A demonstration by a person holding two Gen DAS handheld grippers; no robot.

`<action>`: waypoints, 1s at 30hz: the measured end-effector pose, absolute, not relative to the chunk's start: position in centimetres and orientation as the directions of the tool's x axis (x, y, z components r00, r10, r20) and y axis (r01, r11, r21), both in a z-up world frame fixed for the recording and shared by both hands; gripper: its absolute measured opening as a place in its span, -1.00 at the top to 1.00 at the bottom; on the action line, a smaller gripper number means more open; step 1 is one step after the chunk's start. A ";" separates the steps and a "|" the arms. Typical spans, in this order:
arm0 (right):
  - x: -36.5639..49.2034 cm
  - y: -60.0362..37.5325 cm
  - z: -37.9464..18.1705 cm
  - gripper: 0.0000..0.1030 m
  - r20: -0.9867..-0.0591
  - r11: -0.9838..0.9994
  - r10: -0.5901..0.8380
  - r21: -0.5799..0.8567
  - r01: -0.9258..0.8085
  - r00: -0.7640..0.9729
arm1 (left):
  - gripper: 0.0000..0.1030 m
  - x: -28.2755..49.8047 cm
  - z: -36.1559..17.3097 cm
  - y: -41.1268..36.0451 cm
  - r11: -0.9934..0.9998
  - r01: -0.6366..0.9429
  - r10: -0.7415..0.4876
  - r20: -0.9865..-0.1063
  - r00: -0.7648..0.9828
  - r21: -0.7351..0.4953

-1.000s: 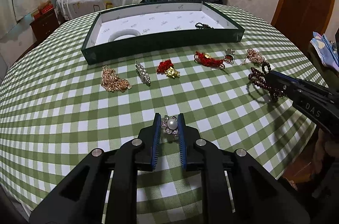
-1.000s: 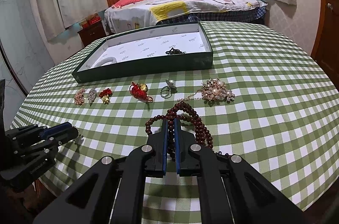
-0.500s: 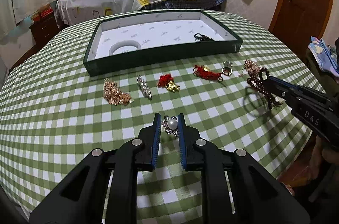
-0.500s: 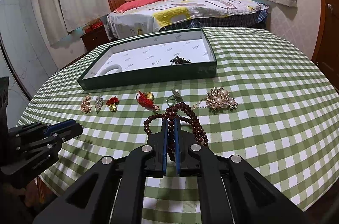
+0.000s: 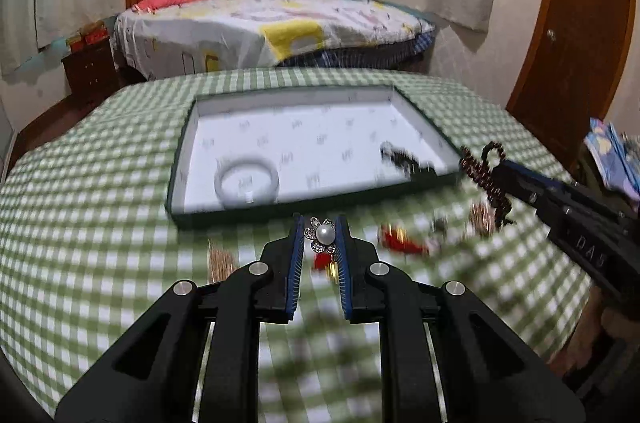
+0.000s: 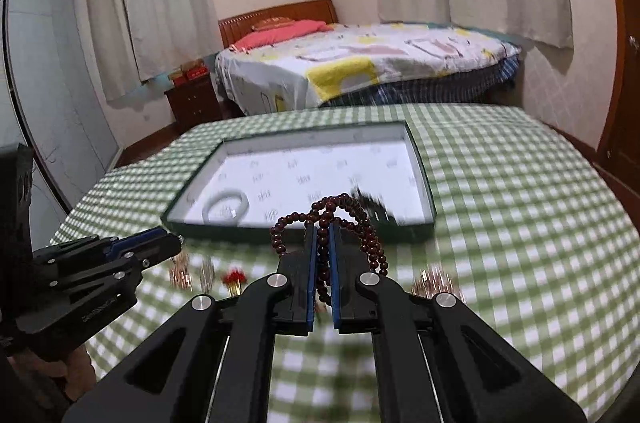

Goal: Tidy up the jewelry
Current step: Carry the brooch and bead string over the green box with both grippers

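My left gripper (image 5: 320, 227) is shut on a pearl brooch (image 5: 323, 234) with a silver flower setting, lifted above the checked cloth just before the near wall of the green tray (image 5: 248, 213). My right gripper (image 6: 323, 229) is shut on a dark red bead bracelet (image 6: 362, 221), whose loops hang over both fingers; in the left wrist view it shows at the right (image 5: 478, 169). The tray's white floor holds a white bangle (image 5: 246, 181) and a dark piece (image 5: 400, 157). The left gripper appears at the lower left of the right wrist view (image 6: 160, 239).
Blurred pieces lie on the green checked tablecloth (image 6: 520, 207) before the tray: gold chain (image 5: 220, 261), red-and-gold charms (image 5: 400, 241), a gold pearl cluster (image 6: 436, 281). A bed (image 6: 360, 63) stands beyond the table, a wooden door (image 5: 576, 23) to the right.
Both grippers rose and went forward toward the tray, carrying the brooch and the bead bracelet. The loose pieces on the cloth now sit lower and blurred in view.
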State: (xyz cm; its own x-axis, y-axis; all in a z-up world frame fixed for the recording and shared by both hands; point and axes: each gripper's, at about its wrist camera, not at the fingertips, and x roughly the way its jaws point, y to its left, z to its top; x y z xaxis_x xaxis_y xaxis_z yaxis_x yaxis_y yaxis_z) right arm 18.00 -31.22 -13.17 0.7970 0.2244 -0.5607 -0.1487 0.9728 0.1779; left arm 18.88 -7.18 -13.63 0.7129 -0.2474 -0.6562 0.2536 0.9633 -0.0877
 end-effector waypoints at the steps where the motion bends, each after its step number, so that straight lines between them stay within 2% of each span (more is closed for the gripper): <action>1: 18.5 -31.1 -13.0 0.88 -0.557 0.972 0.228 0.177 -0.154 0.799 | 0.69 19.5 -13.3 -7.2 0.964 0.251 -0.246 -0.647 0.721 -0.087; 10: 24.9 -29.0 -13.0 0.88 -0.555 0.969 0.248 0.161 -0.189 0.794 | 0.69 26.8 -13.8 -8.2 0.973 0.203 -0.228 -0.626 0.746 -0.113; 21: 29.5 -28.0 -18.3 0.88 -0.669 0.971 0.238 0.150 -0.185 0.704 | 0.69 32.1 -19.7 -8.8 0.985 0.151 -0.161 -0.754 0.637 -0.083; 26: 30.5 -28.0 -19.5 0.88 -0.702 0.971 0.236 0.150 -0.184 0.672 | 0.68 32.7 -21.1 -8.6 0.983 0.160 -0.171 -0.777 0.606 -0.092; 30: 30.7 -28.1 -20.0 0.85 -0.714 0.971 0.238 0.161 -0.177 0.658 | 0.59 32.6 -21.3 -8.7 0.982 0.165 -0.178 -0.774 0.607 -0.096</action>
State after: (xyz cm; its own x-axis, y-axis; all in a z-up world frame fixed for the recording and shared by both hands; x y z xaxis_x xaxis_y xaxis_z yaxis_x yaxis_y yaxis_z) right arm 30.71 -28.11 -20.03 0.6581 0.2385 -0.7142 -0.1770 0.9709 0.1612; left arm 32.61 -8.69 -21.34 0.6072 -0.1775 -0.7745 0.1649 0.9817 -0.0958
